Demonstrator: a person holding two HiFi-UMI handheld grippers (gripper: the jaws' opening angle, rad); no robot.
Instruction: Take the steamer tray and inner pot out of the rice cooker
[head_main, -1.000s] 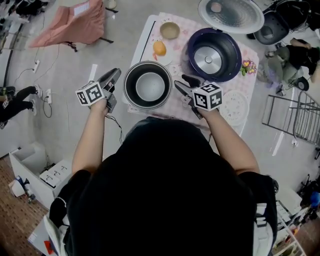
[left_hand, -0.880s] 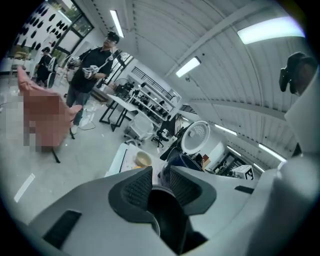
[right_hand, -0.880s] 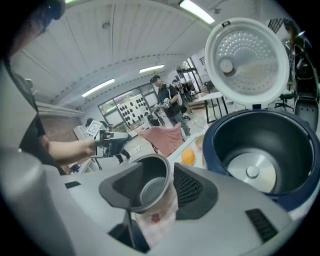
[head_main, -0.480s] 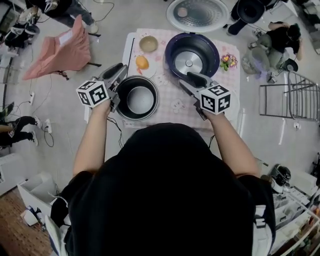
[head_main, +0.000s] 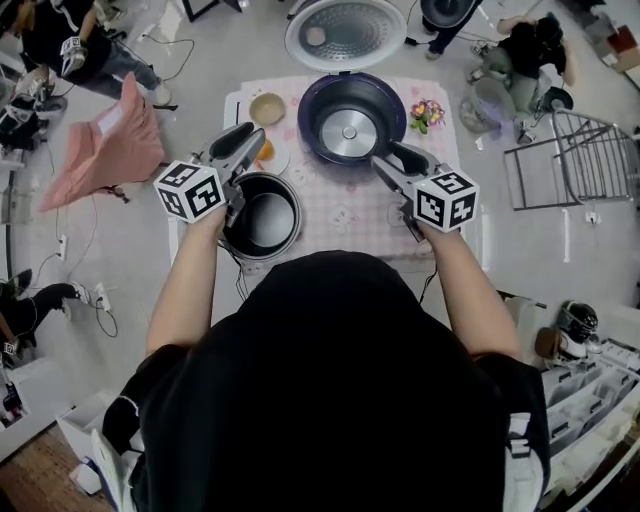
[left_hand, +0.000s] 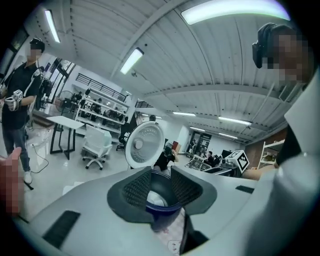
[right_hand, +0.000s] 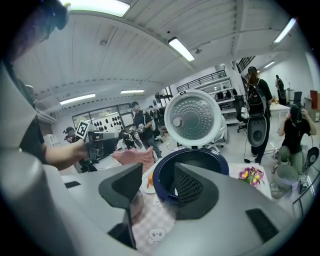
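Extraction looks done to me: the rice cooker (head_main: 318, 125) at twelve o'clock shows its bare heating plate, and the inner pot (head_main: 265, 215) stands on the table (head_main: 345, 215) at the cooker's eight o'clock, close to the nine o'clock edge. The steamer tray I can't spot. The left gripper (head_main: 245, 138) and right gripper (head_main: 388, 155) hang spread and empty. Next I'd retreat toward six; open cloth lies between them.

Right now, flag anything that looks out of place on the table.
Nothing is spilled, tipped or damaged. Only the inner pot stands out: it sits upright, out of the open rice cooker, close to the left edge of the table.
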